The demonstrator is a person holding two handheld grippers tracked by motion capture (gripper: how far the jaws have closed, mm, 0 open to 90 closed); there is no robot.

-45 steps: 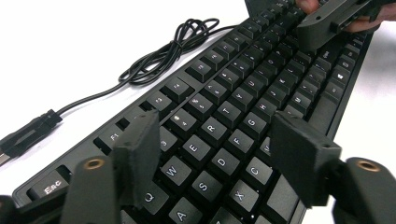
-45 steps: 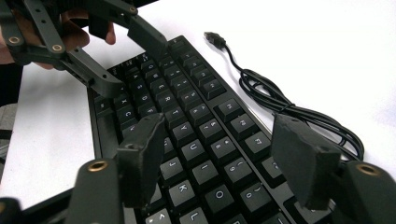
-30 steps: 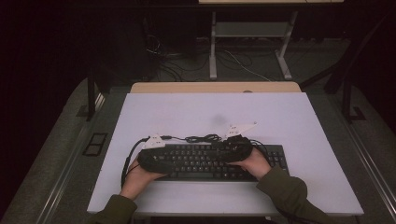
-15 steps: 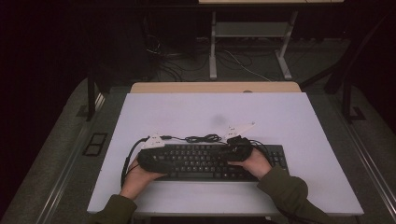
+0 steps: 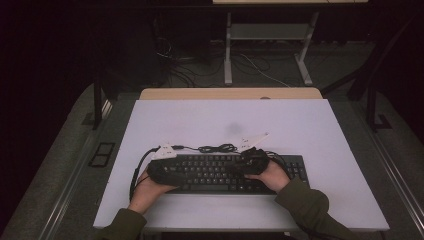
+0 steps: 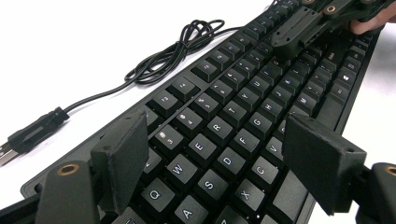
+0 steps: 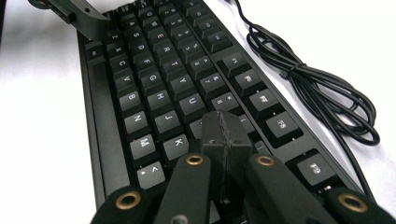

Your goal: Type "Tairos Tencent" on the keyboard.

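Black keyboard [image 5: 225, 172] lower centre on white counter [image 5: 300, 125], left gripper [image 6: 219, 163] spread wide above its Q-to-C keys, right gripper [image 7: 225, 133] just pressed together, empty, tips over keys near K, coiled cable [image 7: 317, 88] beside.

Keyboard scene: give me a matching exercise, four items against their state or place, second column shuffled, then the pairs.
Items:
1. left hand-held gripper
2. right hand-held gripper
3. keyboard
4. keyboard cable

States or places:
A. bundled in loops on the white table, beyond the function-key row
B. jaws pressed together, tips down on the keys
C. jaws apart, standing over the letter keys
D. black, lying flat near the table's front edge

Pairs: 1-C, 2-B, 3-D, 4-A
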